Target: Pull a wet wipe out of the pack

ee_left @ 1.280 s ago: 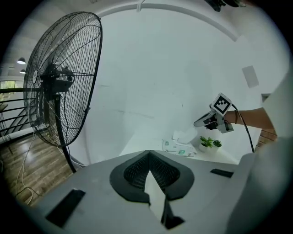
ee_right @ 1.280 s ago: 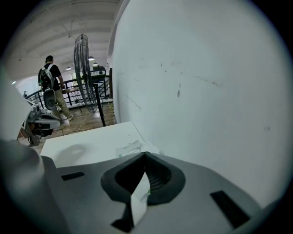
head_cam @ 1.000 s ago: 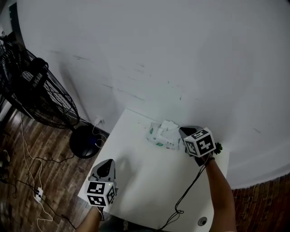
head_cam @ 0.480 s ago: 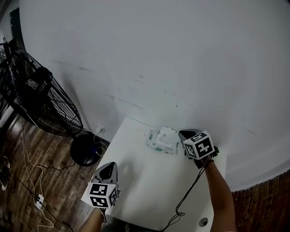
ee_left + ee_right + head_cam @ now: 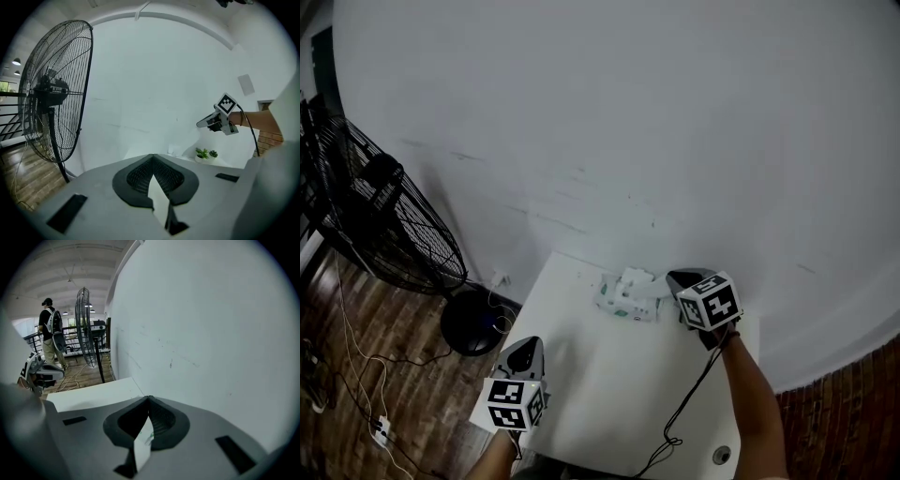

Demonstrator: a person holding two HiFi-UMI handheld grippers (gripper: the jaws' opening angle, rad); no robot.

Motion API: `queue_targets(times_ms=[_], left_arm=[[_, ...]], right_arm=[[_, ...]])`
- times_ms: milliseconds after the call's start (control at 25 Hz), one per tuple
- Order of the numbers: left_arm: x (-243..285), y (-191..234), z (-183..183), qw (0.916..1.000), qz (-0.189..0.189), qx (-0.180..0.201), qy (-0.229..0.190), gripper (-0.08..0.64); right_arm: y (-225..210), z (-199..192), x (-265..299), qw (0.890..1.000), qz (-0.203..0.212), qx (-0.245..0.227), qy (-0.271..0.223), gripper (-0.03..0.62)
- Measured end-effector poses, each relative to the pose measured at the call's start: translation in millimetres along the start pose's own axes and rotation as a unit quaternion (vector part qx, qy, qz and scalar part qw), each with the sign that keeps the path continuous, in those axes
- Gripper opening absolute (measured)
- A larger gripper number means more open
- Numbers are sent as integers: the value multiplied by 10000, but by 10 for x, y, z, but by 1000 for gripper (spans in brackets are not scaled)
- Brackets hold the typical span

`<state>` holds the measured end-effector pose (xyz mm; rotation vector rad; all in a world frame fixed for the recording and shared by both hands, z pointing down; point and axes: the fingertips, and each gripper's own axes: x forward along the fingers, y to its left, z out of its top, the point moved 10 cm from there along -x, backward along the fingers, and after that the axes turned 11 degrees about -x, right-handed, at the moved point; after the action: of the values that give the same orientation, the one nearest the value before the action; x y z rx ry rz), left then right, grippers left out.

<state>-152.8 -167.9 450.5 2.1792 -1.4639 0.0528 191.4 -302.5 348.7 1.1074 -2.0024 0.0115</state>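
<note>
**A:** How far has the task been taken?

**B:** Very little is judged to be done. The pack of wet wipes (image 5: 623,300) is lying on the table (image 5: 609,375), just ahead of and below the right hand-held gripper (image 5: 673,278). A white tuft of wipe (image 5: 636,278) is seen standing out of its top, and it has not been drawn free.

**A:** Is anything being held?

**B:** Nothing, as far as can be seen. The jaws of the right hand-held gripper are closed tip to tip, with nothing nipped between the tips. White film with green print is glimpsed through the slot behind them. It is probably the pack underneath, though that part is poorly shown. The left hand-held gripper (image 5: 525,345) is likewise clenched and empty, and the pack lies well ahead of it and off to its right.

**A:** What is left?

**B:** The whole pull, by this reading. The 2 jaws must be opened, the tuft gripped, and 1 wipe drawn out, with the pack perhaps steadied by the left hand-held gripper.
</note>
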Motion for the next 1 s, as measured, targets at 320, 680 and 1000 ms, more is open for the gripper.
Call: queue_targets(times_ms=[320,680,1000], left_arm=[[23,-16,77,9999,-94,-41,-61,2],[52,-63,301,9993,-313,98,-171,2],[232,-219,537,9973,-657,283,-147,2]], right_arm=[[12,61,-225,9998,-157,77,-129,2],[-17,15,-590,9960,-454,582,-504,2],[186,-338,-1197,9594,-1422,2001,-1388,2]])
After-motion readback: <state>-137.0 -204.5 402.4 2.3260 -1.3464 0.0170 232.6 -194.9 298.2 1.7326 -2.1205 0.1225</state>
